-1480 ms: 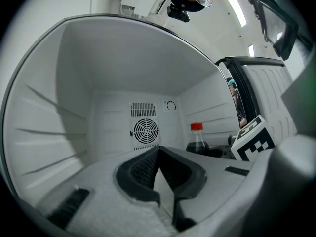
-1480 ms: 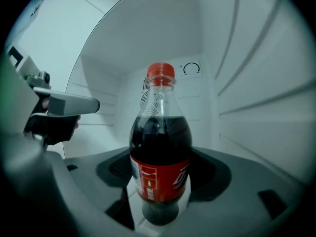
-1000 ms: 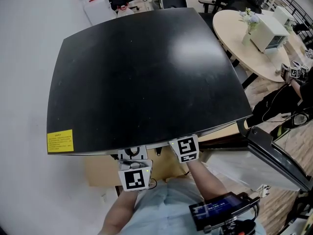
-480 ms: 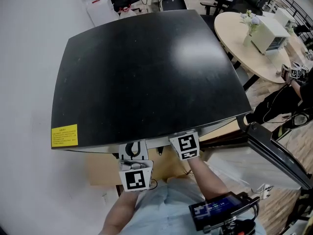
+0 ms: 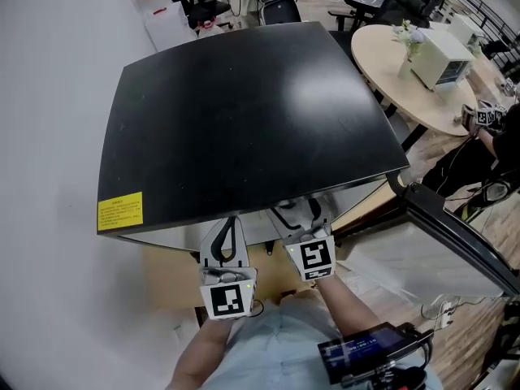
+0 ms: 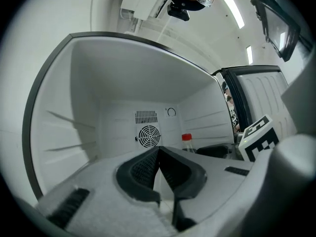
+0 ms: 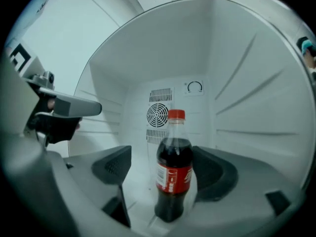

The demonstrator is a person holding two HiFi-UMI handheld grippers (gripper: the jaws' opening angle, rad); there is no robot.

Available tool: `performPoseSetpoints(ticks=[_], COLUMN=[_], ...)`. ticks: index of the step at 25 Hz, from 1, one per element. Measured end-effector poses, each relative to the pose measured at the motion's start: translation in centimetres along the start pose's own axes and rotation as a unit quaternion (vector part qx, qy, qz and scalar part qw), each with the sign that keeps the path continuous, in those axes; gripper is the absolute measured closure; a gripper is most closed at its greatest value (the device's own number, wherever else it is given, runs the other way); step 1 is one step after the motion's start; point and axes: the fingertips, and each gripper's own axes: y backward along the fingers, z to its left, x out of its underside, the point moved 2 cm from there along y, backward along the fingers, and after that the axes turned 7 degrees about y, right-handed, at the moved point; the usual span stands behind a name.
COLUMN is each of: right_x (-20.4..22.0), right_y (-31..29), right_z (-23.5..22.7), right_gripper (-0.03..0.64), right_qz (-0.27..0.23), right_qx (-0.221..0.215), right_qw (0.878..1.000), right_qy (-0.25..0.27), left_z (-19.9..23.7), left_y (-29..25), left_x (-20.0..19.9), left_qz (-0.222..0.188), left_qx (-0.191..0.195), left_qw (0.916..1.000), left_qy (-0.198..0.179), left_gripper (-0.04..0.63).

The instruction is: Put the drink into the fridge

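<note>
Standing upright on the fridge [image 7: 247, 78] floor, the drink bottle [image 7: 174, 174] sits between the jaws of my right gripper [image 7: 165, 170]. Those jaws have just been opening: spread wide, neither pad pressing it, bottle nearer the right pad. Left gripper [image 6: 159, 171] jaws are pressed together, empty.

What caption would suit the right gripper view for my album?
Cola bottle stands upright in the white fridge between the right gripper's jaws, which have just been opening.
</note>
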Motion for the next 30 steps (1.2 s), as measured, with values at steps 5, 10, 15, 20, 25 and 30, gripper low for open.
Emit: performPoseSetpoints(ticks=[5, 10, 15, 20, 25, 30], right_x=[-2.4, -5.3, -6.6, -7.1, -7.4, -8.0], right_y=[3.6, 6.9, 8.9, 10.2, 11.1, 11.5], right_z=[1.7, 3.4, 4.9, 6.0, 6.2, 6.3], right_gripper=[0.284, 0.429, 0.563, 0.612, 0.612, 0.612], right_qz=[-0.009, -0.038, -0.04, -0.036, -0.033, -0.039], right_qx=[0.023, 0.03, 0.039, 0.044, 0.055, 0.061], right_qw=[1.0, 0.999, 0.998, 0.998, 0.998, 0.997], right_qy=[-0.008, -0.019, -0.011, -0.003, -0.003, 0.002], left_z=[-0.3, -0.7, -1.5, -1.7, -3.0, -3.2], left_y=[1.3, 2.6, 3.8, 5.0, 6.0, 6.4], left_x=[-1.2, -2.2, -3.4, -3.9, -4.3, -4.6], left_qz=[-0.007, -0.02, -0.029, -0.036, -0.039, -0.043], left_qx=[0.018, 0.037, 0.057, 0.068, 0.086, 0.092], left_qw=[0.9998, 0.9991, 0.9979, 0.9971, 0.9955, 0.9948], left_qy=[0.003, -0.003, 0.006, 0.005, 0.01, 0.007], left_gripper=[0.587, 0.586, 0.586, 0.586, 0.587, 0.586])
